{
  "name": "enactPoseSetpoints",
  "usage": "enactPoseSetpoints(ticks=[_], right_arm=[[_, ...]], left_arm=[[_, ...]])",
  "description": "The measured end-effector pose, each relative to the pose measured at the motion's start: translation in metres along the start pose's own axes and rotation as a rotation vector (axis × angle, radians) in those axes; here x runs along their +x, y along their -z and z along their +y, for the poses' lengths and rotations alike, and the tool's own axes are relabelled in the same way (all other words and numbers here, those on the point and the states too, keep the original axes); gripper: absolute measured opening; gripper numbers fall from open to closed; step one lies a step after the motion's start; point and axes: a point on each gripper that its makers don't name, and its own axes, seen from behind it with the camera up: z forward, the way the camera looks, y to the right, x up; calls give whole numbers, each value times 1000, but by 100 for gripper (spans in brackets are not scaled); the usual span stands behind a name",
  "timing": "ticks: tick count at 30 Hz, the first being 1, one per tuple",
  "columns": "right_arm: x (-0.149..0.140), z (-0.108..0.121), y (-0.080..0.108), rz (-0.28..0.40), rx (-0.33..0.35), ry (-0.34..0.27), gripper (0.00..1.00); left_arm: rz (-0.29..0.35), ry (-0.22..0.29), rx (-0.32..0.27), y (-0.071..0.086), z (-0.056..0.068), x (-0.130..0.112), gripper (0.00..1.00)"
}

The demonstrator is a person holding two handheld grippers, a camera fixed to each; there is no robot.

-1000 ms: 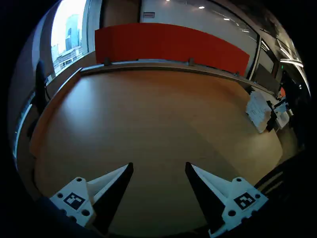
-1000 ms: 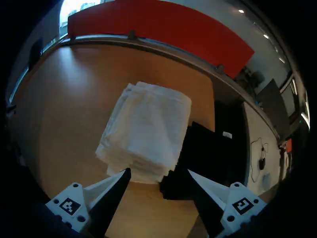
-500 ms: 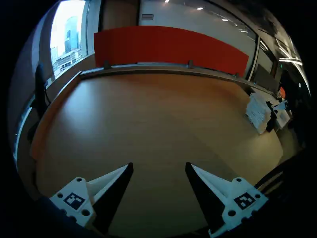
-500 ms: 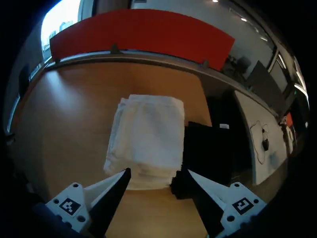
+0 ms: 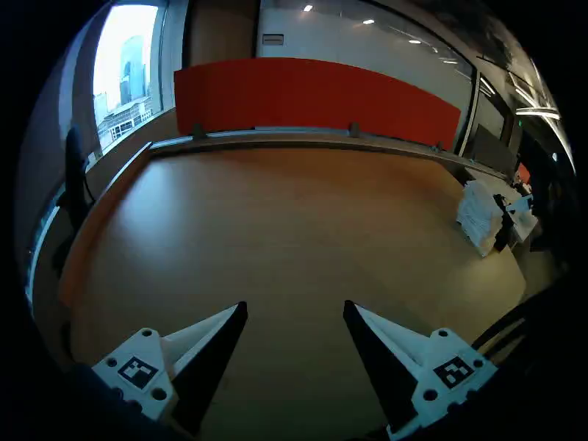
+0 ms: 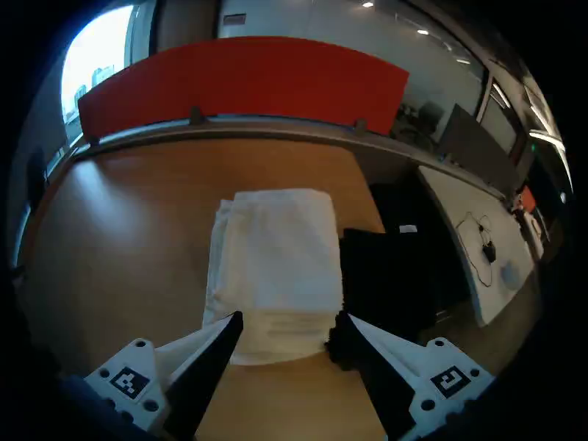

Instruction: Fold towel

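The right claw (image 6: 290, 316) is spread wide and holds nothing. It hovers just over the near edge of a stack of white towels (image 6: 278, 253), which lies neatly folded on the wooden worktop (image 6: 125, 242), touching a dark pile (image 6: 386, 275) on its right. The left claw (image 5: 294, 303) is also wide and empty, hanging above a bare stretch of the worktop (image 5: 279, 220), well apart from a pale stack (image 5: 478, 217) at the far right, probably the same towels. No towel lies spread out or half folded, so no fold is under way. Either the stacked towels are finished work or one must first be lifted off and laid flat, which cannot be told from here.
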Motion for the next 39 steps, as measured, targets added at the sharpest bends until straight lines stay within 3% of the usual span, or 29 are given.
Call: enactPoseSetpoints(ticks=[6,21,26,39], right_arm=[[18,-7,8,117,-13,-55,100],[51,-15,28,340,-61,-99,100],[58,-16,33,386,-74,-112,100],[67,-27,42,473,-97,-89,100]], left_arm=[[19,7,6,-3,-2,12,97],[88,10,20,-7,-8,42,97],[117,8,35,-8,-10,53,97],[299,10,91,-1,-27,103,97]])
